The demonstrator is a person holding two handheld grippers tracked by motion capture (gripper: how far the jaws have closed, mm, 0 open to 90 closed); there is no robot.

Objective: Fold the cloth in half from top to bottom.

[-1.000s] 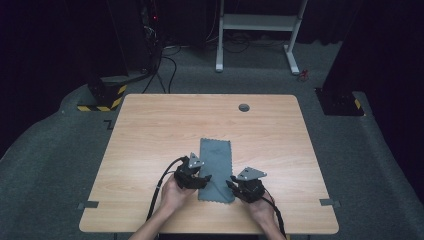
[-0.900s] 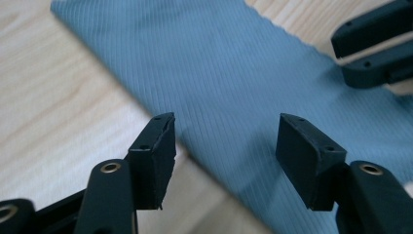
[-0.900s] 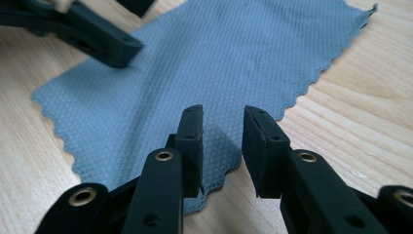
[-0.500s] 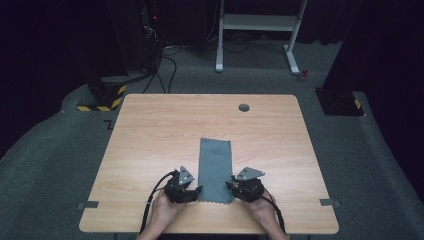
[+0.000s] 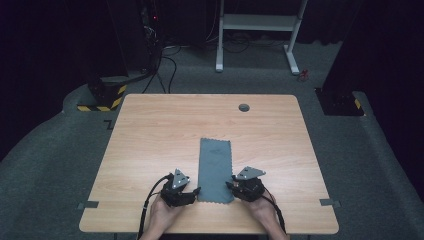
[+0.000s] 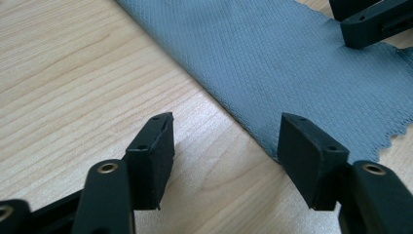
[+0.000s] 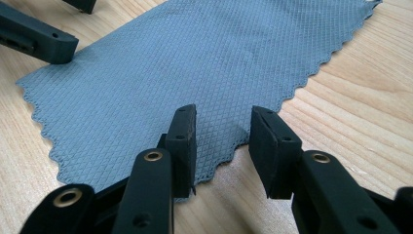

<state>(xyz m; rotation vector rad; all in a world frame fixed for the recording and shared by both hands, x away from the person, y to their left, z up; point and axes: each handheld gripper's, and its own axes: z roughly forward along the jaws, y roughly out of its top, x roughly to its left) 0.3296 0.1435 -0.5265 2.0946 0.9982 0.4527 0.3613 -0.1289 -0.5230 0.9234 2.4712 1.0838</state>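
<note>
The left gripper (image 5: 196,190) sits low at the near left corner of the grey cloth (image 5: 215,170), jaws wide apart over its left edge. The right gripper (image 5: 230,184) straddles the near right corner, jaws parted around the scalloped hem. The cloth lies flat lengthwise on the wooden table (image 5: 150,135), toward its near edge.

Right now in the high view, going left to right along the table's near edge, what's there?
Left gripper → grey cloth → right gripper.
</note>
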